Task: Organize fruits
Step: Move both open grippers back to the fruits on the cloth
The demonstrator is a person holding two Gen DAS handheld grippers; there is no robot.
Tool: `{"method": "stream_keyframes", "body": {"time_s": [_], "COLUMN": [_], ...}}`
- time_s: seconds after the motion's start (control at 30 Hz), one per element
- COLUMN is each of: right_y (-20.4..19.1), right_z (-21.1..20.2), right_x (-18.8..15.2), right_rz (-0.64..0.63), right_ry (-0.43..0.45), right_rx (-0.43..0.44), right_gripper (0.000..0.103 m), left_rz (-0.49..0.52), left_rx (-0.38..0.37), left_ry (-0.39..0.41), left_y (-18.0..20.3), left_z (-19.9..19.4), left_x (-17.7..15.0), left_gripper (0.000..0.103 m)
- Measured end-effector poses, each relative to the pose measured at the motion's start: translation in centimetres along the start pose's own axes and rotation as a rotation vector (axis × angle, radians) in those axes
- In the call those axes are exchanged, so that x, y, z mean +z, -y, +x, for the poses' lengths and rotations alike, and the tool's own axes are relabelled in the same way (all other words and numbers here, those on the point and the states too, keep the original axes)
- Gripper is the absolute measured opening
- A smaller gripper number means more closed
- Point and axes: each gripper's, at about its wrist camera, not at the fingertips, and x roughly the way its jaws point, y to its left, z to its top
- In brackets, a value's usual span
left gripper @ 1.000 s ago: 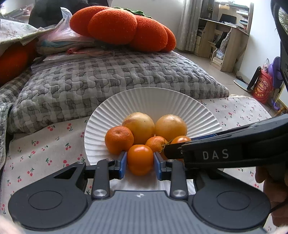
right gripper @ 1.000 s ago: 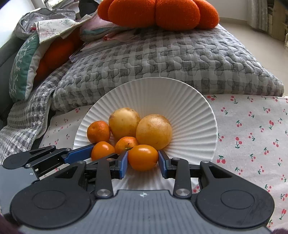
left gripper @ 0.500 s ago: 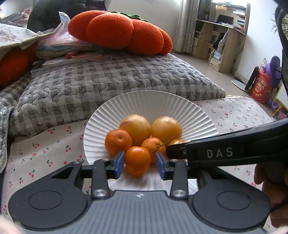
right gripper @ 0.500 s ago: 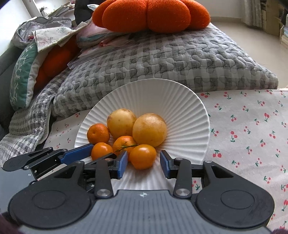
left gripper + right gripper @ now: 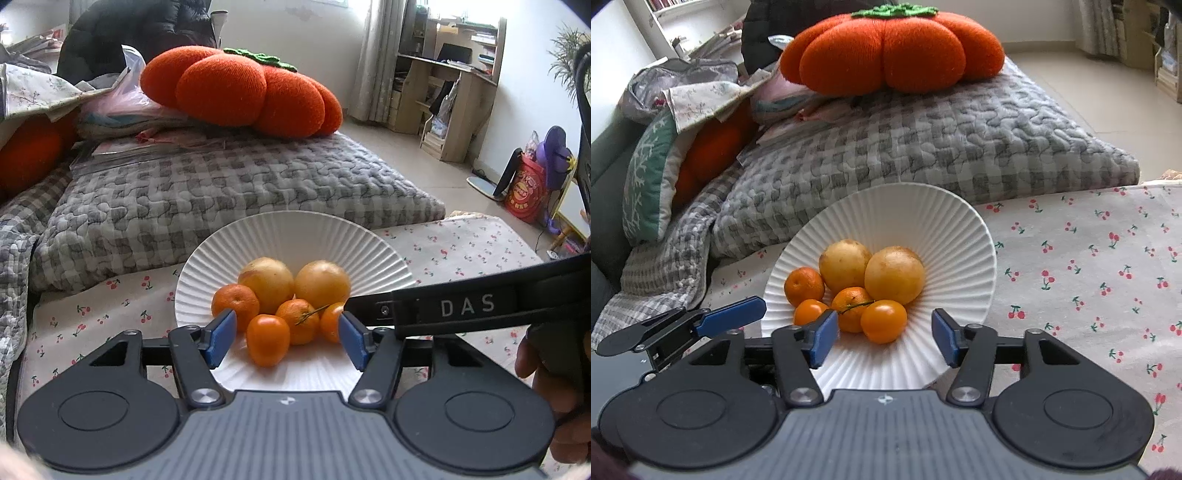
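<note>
A white ribbed plate (image 5: 295, 236) (image 5: 945, 221) on a cherry-print cloth holds several fruits: two large yellow ones (image 5: 322, 282) (image 5: 894, 275), mandarins (image 5: 235, 302) (image 5: 804, 282) and small orange ones. My left gripper (image 5: 287, 338) is open, with an orange fruit (image 5: 267, 339) lying free on the plate between its blue pads. My right gripper (image 5: 884, 338) is open, with another orange fruit (image 5: 884, 320) free on the plate just ahead of its pads. The right gripper's side crosses the left wrist view (image 5: 465, 306); the left gripper's finger shows in the right wrist view (image 5: 727, 317).
A grey quilted cushion (image 5: 229, 192) (image 5: 923, 147) lies right behind the plate, with an orange pumpkin pillow (image 5: 240, 92) (image 5: 890, 48) on top. Folded cloths and pillows (image 5: 653, 173) pile at the left. The cherry cloth (image 5: 1089, 266) extends to the right. Desk and bags (image 5: 524, 184) stand far right.
Both grippers have opened, let go of their orange fruits onto the plate's front, and drawn back a little. The fruits now lie free on the plate.
</note>
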Motion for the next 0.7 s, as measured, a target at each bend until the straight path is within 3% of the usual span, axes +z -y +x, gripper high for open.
{"method": "stream_keyframes", "body": {"time_s": [0.13, 0.3, 0.7], "right_y": [-0.1, -0.5, -2.4], "right_z": [-1.0, -2.3, -5.5], "right_x": [0.0, -0.5, -2.5], "right_rz": [0.011, 0.006, -0.035], "right_ry": [0.008, 0.015, 0.006], "right_rx": [0.007, -0.004, 0.022], "right_gripper": [0.059, 0.07, 0.075], "left_rz": [-0.003, -0.015, -0.098], "left_rx": [-0.002, 0.003, 0.003], "left_ry": [0.009, 0.02, 0.022], "left_y": [0.1, -0.2, -1.8], "left_z": [-1.2, -2.9, -7.0], "left_x": [0.2, -0.1, -2.2], "left_gripper": [0.056, 0.056, 0.068]}}
